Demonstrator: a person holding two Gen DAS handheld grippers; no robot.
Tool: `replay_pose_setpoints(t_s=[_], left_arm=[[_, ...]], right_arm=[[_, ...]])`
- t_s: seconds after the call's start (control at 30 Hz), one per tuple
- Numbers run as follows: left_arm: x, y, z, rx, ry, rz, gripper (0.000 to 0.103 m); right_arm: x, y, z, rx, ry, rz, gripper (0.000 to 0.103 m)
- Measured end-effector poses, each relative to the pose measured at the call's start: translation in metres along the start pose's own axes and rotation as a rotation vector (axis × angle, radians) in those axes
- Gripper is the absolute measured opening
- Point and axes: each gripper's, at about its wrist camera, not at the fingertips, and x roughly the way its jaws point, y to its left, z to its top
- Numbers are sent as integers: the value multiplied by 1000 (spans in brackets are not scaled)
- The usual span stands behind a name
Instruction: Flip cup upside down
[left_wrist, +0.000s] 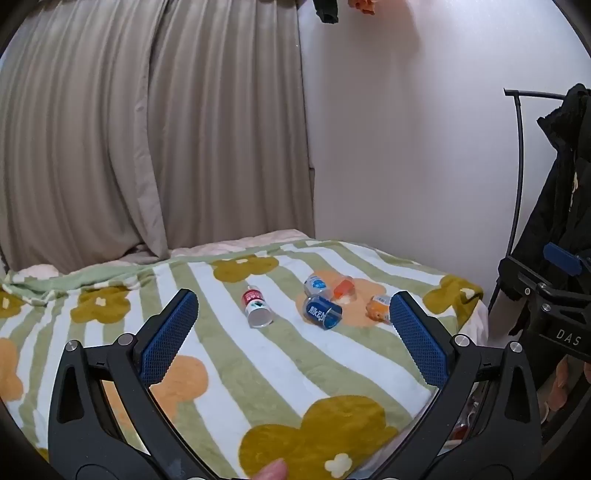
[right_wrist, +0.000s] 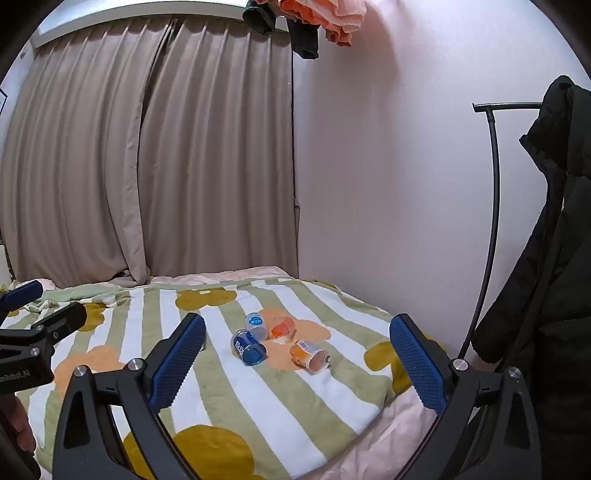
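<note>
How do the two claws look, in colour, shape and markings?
Both are alike: the left claw and the right claw have black, Y-shaped frames with silver round bolts and long blue fingers with a fine grid texture. White lettering marks each body where the other camera sees it. No cables or sleeves show.

A green-striped flowered blanket (left_wrist: 229, 369) covers the bed, with five small cups (left_wrist: 322, 312) lying toppled on it.

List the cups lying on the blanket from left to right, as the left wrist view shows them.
Red-label cup → dark blue-label cup → clear cup with orange inside → orange-label cup. The light blue-label cup sits just behind the dark blue one, so its place in the order is unclear.
</note>
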Motion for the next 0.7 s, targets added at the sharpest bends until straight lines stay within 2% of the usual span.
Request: replay_pose_setpoints(t_s=[0.07,0.43,0.7], left_arm=[[0,0,0,2,-3,-6,103],[-1,11,5,1,-6,0,103],[2,2,2,12,-6,5,103]], right_arm=[[1,-2,0,25,24,7,100],[4,-5,-3,22,16,5,100],[4,-2,-2,18,15,-1,100]])
